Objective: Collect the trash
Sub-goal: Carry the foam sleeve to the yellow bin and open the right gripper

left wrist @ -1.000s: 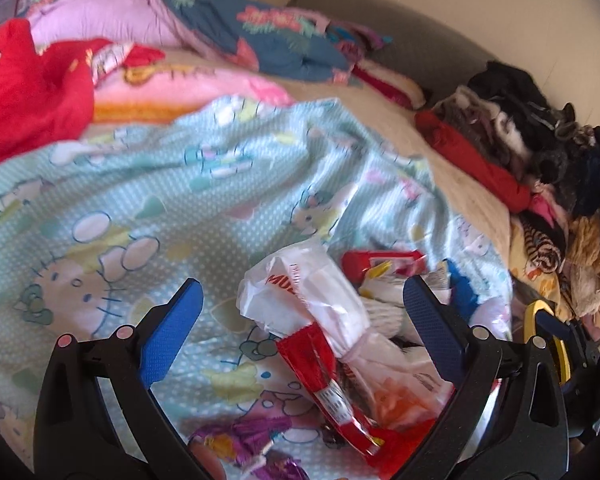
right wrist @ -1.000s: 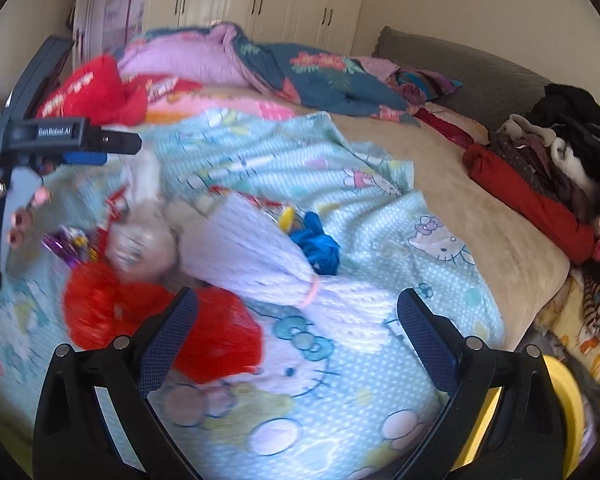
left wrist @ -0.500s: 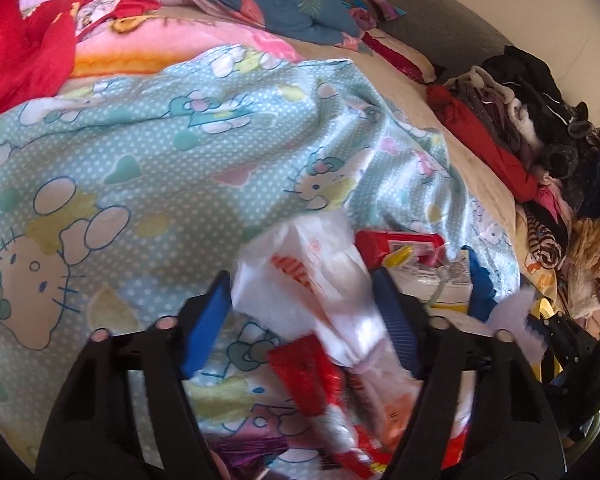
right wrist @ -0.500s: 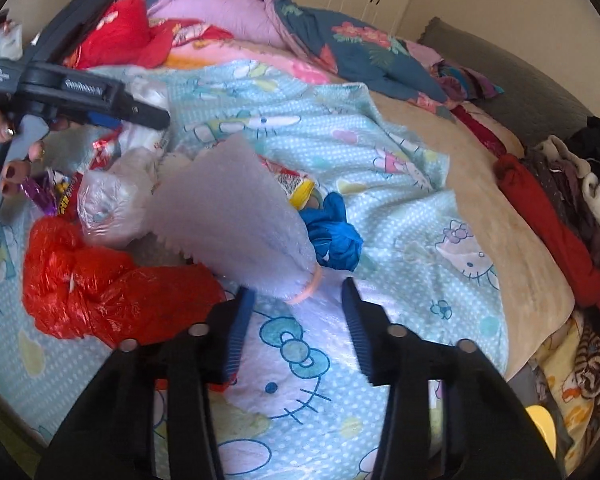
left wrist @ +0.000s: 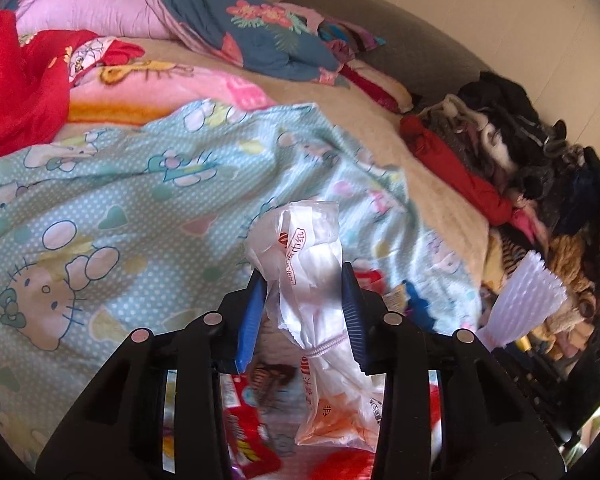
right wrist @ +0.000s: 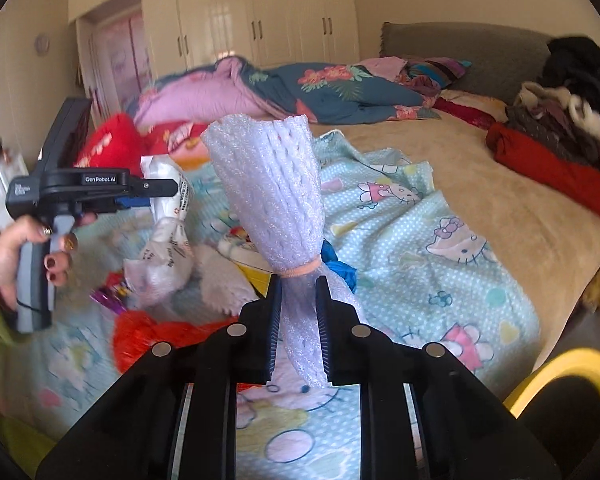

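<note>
White plastic bag (left wrist: 312, 276) with red print sits pinched between the blue pads of our left gripper (left wrist: 302, 304), lifted above the blanket (left wrist: 140, 208). Our right gripper (right wrist: 298, 320) is clamped on a foam net sleeve (right wrist: 268, 184), raised over the red bag (right wrist: 140, 336) and wrappers (right wrist: 108, 292) on the bed.

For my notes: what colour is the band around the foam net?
Pale peach band, best in right wrist view.

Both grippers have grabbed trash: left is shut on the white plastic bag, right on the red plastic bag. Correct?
Not quite. The right gripper is shut on the white foam net sleeve, per the right wrist view. The left gripper does hold the white plastic bag.
</note>
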`<state>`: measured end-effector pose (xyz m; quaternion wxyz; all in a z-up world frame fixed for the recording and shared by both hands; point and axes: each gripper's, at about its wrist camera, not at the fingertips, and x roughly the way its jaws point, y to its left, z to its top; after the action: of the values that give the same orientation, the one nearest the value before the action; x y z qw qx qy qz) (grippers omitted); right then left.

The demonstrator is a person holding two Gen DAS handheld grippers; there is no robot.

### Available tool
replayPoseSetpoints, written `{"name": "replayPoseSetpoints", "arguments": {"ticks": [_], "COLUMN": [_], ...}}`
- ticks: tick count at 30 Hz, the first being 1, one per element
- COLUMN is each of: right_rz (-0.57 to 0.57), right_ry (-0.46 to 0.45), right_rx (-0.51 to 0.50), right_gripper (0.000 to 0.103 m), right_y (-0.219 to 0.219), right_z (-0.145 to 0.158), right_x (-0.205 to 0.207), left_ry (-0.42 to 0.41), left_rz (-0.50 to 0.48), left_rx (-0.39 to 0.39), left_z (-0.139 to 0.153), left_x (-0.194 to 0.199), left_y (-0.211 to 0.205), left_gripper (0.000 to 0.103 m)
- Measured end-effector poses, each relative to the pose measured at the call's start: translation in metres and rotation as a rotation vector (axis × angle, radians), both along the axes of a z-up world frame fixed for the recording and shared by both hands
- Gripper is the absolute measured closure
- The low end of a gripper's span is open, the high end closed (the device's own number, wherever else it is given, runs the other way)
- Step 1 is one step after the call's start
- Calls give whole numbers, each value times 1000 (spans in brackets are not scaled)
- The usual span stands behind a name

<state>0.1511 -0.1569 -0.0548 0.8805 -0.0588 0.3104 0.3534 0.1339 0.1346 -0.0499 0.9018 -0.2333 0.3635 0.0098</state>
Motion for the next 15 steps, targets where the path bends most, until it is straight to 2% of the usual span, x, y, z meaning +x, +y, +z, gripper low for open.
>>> {"name": "replayPoseSetpoints", "arguments": {"ticks": [7,15], "right_rz": [-11,-23], "right_ry": [18,-15], "right_rx": [81,148], "right_gripper": [88,88], "right_y": [-15,-39], "right_z": [6,26], "right_x": [-18,-33], "left_ry": [-50,-115], "left_rz": [-2,-28], "left_rx": [-3,22], "left_z": [24,47], "left_x": [-5,-12], "left_y": [-24,-68], "left_gripper": [74,74]}}
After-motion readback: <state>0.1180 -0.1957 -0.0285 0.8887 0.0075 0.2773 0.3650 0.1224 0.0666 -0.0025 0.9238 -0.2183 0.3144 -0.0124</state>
